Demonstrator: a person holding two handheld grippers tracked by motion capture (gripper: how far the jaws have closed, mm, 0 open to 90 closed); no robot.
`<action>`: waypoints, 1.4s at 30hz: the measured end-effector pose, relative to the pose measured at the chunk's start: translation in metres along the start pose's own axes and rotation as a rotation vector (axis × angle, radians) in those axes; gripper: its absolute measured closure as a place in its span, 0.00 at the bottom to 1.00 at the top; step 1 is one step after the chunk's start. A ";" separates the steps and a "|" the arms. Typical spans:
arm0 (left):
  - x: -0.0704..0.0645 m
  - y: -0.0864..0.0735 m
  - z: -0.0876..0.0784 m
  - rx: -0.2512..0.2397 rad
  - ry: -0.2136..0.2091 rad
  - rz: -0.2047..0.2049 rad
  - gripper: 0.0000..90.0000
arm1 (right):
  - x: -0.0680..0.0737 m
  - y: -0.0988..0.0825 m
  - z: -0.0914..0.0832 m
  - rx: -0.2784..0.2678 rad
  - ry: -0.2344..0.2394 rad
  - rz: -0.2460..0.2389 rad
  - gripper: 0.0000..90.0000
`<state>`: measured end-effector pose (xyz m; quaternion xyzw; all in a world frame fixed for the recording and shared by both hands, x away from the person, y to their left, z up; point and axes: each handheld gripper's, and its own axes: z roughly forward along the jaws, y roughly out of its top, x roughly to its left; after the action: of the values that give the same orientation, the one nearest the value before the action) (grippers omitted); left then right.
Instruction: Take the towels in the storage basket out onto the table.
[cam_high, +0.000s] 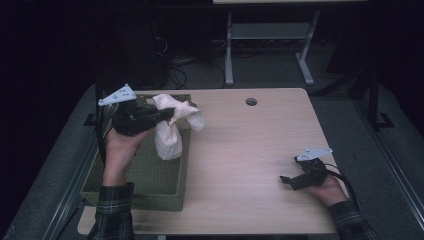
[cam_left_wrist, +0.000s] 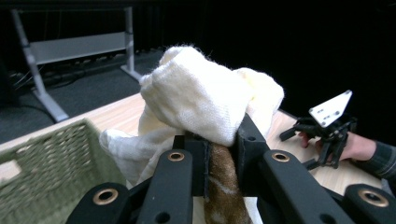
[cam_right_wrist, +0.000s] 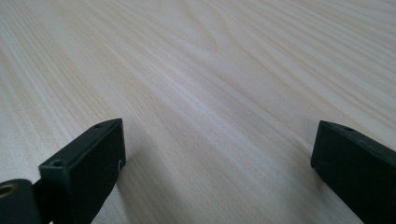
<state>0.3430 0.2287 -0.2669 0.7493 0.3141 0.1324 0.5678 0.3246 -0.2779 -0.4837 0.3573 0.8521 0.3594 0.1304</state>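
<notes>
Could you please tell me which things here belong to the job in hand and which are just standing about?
In the job:
left gripper, shut on the cream cloth
green woven basket beneath it

Just about:
right gripper, open, resting on the table
metal stand on the floor behind

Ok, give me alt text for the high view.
The left gripper holds a cream cloth above a green woven basket at the left of a pale wooden table. The right gripper, jaws open, rests near the table's right edge.
</notes>
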 end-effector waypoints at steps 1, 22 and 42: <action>-0.002 0.001 0.002 -0.002 -0.006 0.003 0.87 | 0.000 0.000 0.000 0.000 0.000 0.000 0.03; -0.032 0.018 0.050 -0.016 -0.141 0.035 0.87 | 0.000 0.000 0.000 -0.002 -0.001 0.001 0.03; -0.061 0.006 0.108 0.057 -0.212 0.040 0.87 | 0.000 0.000 0.000 -0.002 -0.001 0.000 0.03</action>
<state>0.3581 0.1072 -0.2866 0.7811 0.2410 0.0545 0.5734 0.3246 -0.2778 -0.4839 0.3574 0.8518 0.3601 0.1309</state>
